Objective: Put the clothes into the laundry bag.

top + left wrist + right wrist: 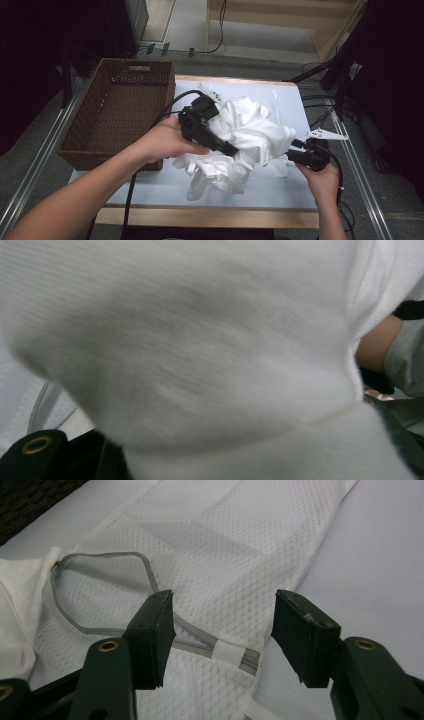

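Laundry [250, 135] sits bunched on the tabletop [280, 187]; my left gripper [231, 149] digs in, grip hidden by cloth, while right fingers [150, 635] gape wide over the mesh bag's [225, 555] drawstring [100, 595], ready to pinch it.

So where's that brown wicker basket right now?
In the high view the brown wicker basket sits at the table's left edge, just left of the crumpled white garment, by the person's left hand.
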